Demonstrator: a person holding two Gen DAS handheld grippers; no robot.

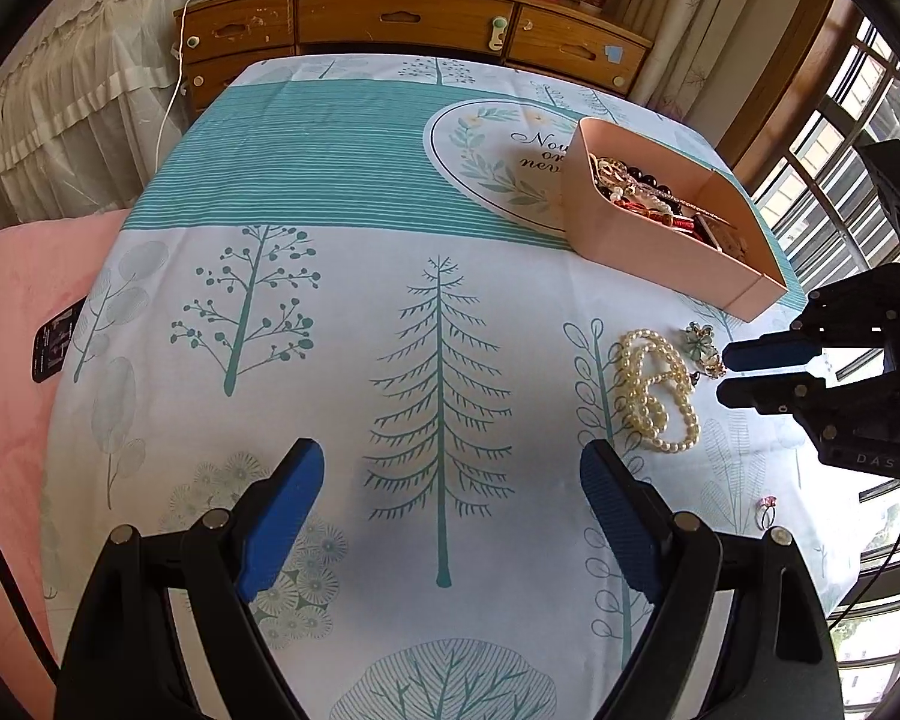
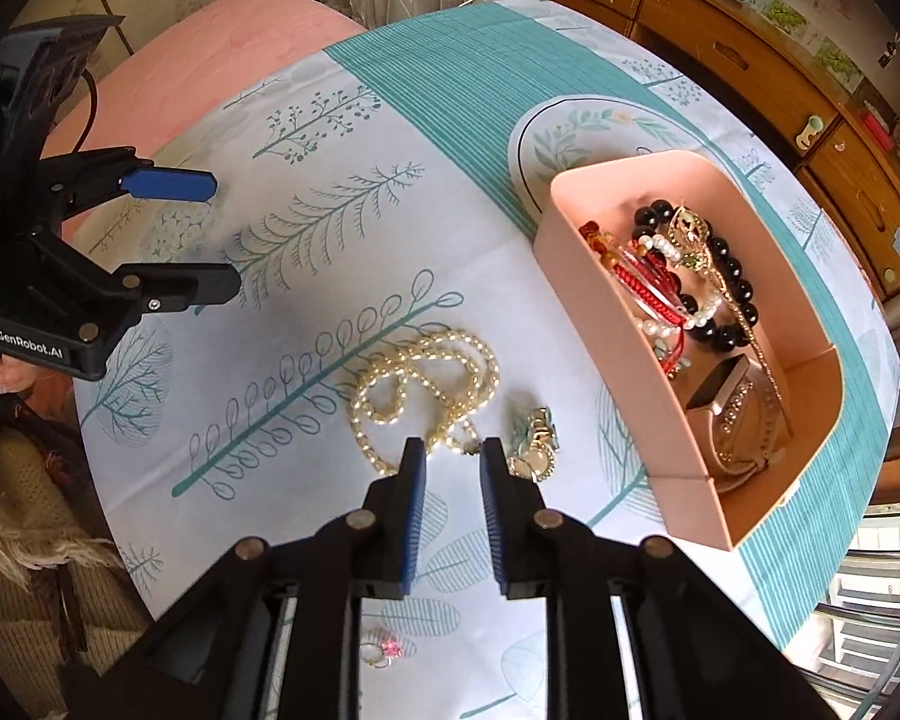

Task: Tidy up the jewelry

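— Where can my tongs pass?
— My right gripper (image 2: 450, 456) has bare tablecloth (image 2: 306, 252) toward the frame's upper left. Dead ahead lies the pearl necklace (image 2: 426, 384), the brooch (image 2: 534, 441) just right of it, and the pink box's (image 2: 600, 324) wall blocks the right side.

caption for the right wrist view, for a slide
Right tool, open, nears a pearl necklace and brooch lying beside a pink box of jewelry.
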